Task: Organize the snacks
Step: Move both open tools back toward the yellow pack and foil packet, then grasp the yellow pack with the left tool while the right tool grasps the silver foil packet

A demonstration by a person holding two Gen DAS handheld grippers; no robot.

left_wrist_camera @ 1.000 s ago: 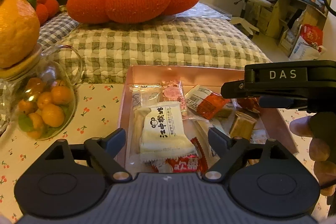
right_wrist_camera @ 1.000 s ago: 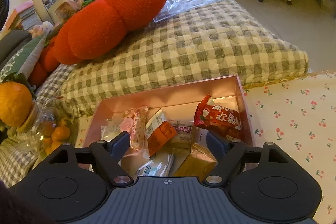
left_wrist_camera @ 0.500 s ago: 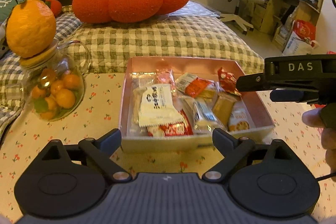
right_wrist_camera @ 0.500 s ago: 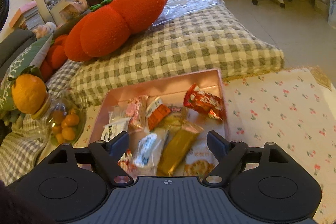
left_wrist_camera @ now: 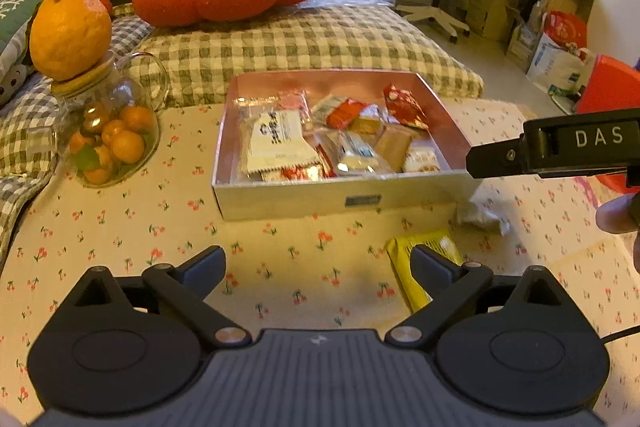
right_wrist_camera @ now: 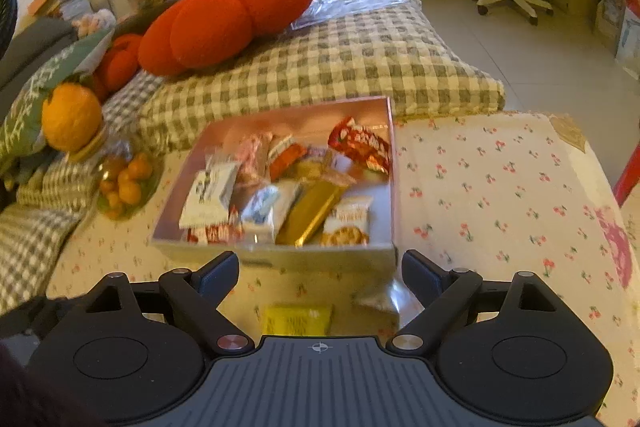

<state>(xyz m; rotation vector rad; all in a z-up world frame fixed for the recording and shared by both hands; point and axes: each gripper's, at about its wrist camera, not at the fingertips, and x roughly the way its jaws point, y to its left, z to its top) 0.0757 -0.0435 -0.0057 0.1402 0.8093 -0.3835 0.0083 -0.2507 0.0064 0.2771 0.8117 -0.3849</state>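
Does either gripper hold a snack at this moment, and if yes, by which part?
Neither. The left gripper and the right gripper have just been opening and stand empty; the yellow packet lies loose on the tablecloth.

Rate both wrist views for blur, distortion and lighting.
Left wrist: mostly sharp, box edges crisp, silver packet by the box smeared; fisheye bends the room; warm, dim light. Right wrist: motion blur over the snacks and yellow packet; same fisheye curve.

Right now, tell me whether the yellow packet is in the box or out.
Out. The yellow packet lies flat on the cherry-print cloth, in front of the box's near wall.
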